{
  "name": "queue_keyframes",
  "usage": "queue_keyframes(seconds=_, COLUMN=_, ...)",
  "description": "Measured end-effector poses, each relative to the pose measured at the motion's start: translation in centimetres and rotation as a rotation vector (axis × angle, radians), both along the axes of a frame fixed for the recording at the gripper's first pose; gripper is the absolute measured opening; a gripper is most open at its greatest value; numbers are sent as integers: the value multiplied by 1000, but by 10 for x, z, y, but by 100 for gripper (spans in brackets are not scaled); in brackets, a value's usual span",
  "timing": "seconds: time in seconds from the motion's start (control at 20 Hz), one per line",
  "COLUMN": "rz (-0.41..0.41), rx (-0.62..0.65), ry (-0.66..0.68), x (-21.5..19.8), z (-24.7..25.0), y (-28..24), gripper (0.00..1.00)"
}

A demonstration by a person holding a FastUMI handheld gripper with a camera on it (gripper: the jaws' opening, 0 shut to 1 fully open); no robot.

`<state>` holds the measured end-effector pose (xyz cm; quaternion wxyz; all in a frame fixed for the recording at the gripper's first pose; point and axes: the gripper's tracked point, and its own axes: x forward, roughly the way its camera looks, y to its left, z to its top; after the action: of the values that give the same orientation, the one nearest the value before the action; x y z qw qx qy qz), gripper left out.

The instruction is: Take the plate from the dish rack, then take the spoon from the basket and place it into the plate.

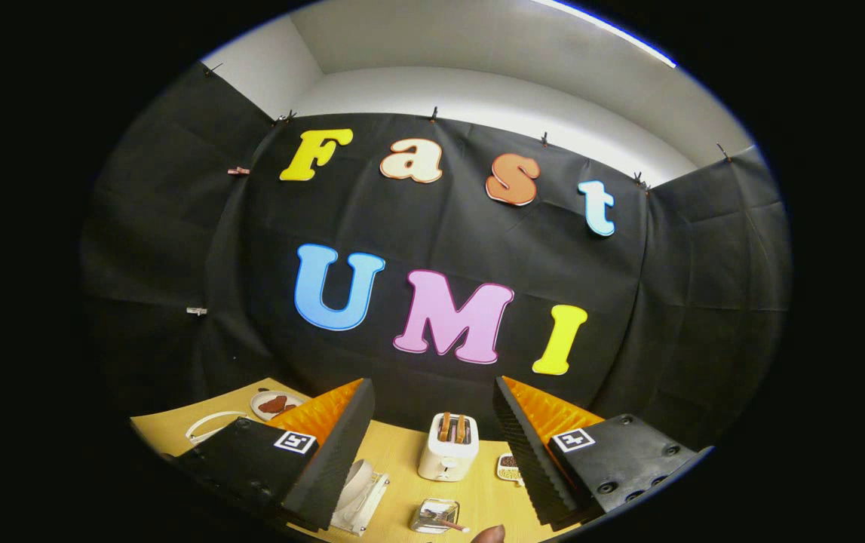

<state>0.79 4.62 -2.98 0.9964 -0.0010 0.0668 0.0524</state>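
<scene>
On the wooden table (402, 452), rack (360, 498) holds plate (355, 483); tool (432, 452) spread, empty.

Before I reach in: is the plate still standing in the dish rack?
Yes: the plate stands on edge in the dish rack, just ahead of the open, empty tongs.

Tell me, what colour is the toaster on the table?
The toaster is white, with slices in its slots; the gripper view shows it beyond the open gripper.
</scene>
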Motion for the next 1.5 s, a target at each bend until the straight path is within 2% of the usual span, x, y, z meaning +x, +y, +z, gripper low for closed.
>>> queue_keyframes(seconds=0.25, rz=144, rx=55, ry=248, x=1, z=-60, y=47, gripper=97)
queue_keyframes(seconds=0.5, rz=194, rx=96, ry=597, x=8, z=-155, y=83, gripper=96)
queue_keyframes(seconds=0.65, rz=174, rx=101, ry=707, x=16, z=-196, y=95, gripper=96)
queue_keyframes(seconds=0.9, rz=177, rx=13, ry=839, x=17, z=-254, y=118, gripper=96)
queue_keyframes(seconds=1.05, rz=135, rx=-37, ry=902, x=18, z=-284, y=119, gripper=92)
queue_keyframes(seconds=1.2, rz=91, rx=-25, ry=961, x=19, z=-306, y=126, gripper=90)
queue_keyframes(seconds=1.25, rz=72, rx=-27, ry=974, x=21, z=-312, y=126, gripper=89)
queue_keyframes(seconds=1.35, rz=23, rx=-65, ry=982, x=26, z=-321, y=119, gripper=73)
queue_keyframes(seconds=1.45, rz=7, rx=-103, ry=994, x=28, z=-325, y=120, gripper=59)
queue_keyframes(seconds=1.5, rz=-8, rx=-133, ry=1008, x=27, z=-328, y=118, gripper=48)
